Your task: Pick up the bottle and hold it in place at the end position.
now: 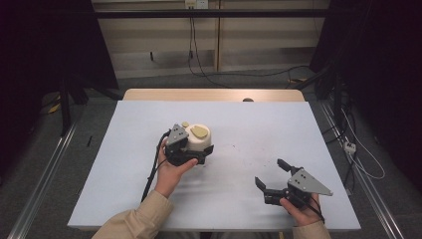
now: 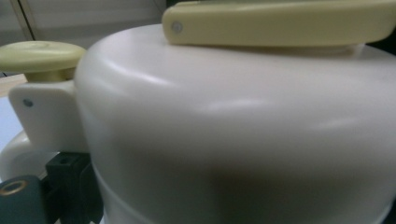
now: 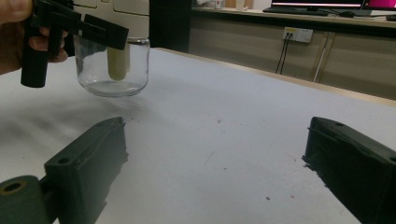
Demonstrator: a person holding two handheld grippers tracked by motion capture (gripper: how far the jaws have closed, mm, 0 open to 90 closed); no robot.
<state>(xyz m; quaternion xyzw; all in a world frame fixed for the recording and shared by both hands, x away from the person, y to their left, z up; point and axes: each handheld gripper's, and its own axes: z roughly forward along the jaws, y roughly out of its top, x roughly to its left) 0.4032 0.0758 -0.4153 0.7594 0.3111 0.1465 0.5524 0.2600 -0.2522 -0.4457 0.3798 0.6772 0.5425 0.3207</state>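
- High view: the left gripper has its jaws closed around the cream lid of a glass jar standing near the middle of the table.
- The right gripper rests near the table's front right, jaws spread wide, holding nothing.

Beige sleeves; black tongs with grey plates.
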